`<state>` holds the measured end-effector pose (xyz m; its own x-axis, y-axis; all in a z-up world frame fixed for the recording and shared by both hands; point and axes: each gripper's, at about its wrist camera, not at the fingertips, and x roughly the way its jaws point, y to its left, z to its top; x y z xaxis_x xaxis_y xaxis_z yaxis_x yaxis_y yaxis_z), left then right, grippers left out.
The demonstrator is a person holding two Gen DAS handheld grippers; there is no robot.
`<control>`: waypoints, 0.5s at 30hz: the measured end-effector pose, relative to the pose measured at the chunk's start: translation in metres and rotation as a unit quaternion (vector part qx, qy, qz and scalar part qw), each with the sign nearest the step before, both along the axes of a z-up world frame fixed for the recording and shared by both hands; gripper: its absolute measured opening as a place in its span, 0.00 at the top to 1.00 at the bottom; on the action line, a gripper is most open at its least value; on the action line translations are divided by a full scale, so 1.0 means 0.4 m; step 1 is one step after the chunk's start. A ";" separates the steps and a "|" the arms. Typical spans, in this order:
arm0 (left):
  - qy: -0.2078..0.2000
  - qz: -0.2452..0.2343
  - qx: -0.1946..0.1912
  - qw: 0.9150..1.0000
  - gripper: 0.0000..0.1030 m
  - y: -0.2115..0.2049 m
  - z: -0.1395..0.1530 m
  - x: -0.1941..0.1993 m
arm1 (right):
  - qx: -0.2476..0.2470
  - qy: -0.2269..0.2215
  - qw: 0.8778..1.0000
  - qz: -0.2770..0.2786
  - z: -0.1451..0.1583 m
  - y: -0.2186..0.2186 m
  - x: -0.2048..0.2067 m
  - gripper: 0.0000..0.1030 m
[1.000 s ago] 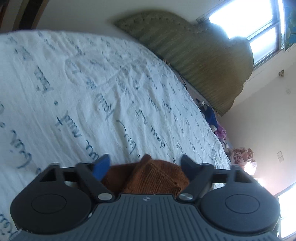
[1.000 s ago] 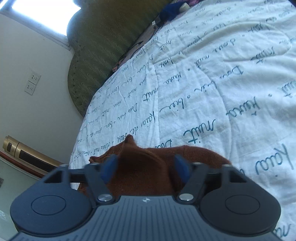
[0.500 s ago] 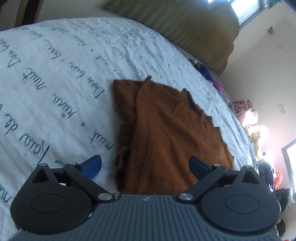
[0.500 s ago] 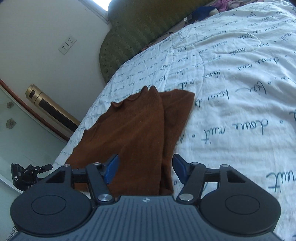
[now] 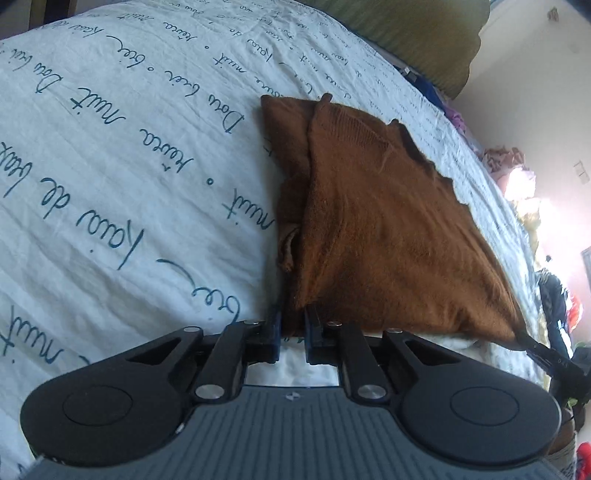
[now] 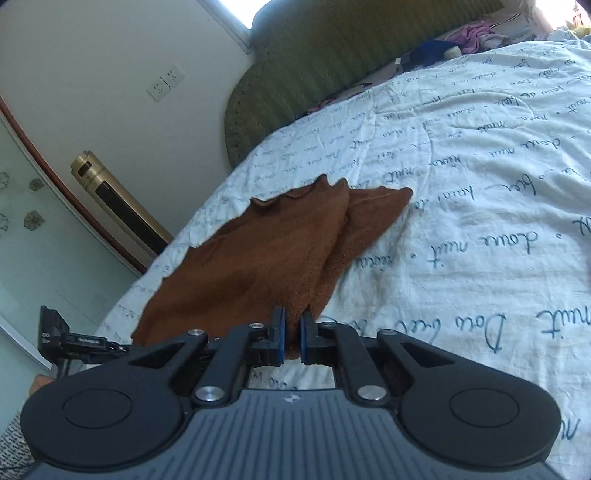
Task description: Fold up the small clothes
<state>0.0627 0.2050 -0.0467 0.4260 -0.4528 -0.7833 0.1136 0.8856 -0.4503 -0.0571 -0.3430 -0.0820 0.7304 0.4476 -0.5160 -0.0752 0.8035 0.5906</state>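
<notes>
A brown knit garment (image 5: 376, 221) lies partly folded on a white bedspread (image 5: 129, 155) printed with blue script. My left gripper (image 5: 292, 325) is shut on the garment's near left corner. In the right wrist view the same garment (image 6: 266, 254) stretches away toward the headboard, and my right gripper (image 6: 291, 332) is shut on its near right corner. The other gripper's tip shows at the garment's far corner in each view (image 5: 546, 354), (image 6: 81, 343).
A green padded headboard (image 6: 332, 62) stands at the far end of the bed. Loose clothes (image 6: 476, 31) lie by it. A gold standing unit (image 6: 118, 203) and a glass door are beside the bed. More clothes are piled past the bed's edge (image 5: 506, 162).
Both grippers drew back from over the garment, came down at its near edge and closed on its two near corners. The garment now lies spread out in front of them.
</notes>
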 end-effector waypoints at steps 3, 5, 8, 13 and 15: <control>-0.017 -0.003 0.053 0.998 0.84 0.006 0.034 -0.017 | -0.017 0.046 0.999 -0.003 -0.059 -0.014 0.002 0.91; -0.051 -0.003 0.091 0.995 0.72 0.011 0.089 -0.035 | -0.030 0.039 0.998 -0.032 -0.025 -0.029 -0.015 0.77; -0.106 0.010 0.086 0.991 0.00 -0.006 0.178 -0.043 | -0.097 -0.017 0.993 -0.065 0.067 -0.019 -0.025 0.35; -0.136 0.021 0.075 0.988 0.00 -0.188 0.193 0.036 | -0.135 -0.081 0.987 -0.042 0.141 0.102 0.064 0.33; -0.133 0.028 0.089 0.987 0.00 -0.274 0.151 0.074 | -0.151 -0.087 0.984 -0.029 0.129 0.175 0.115 0.33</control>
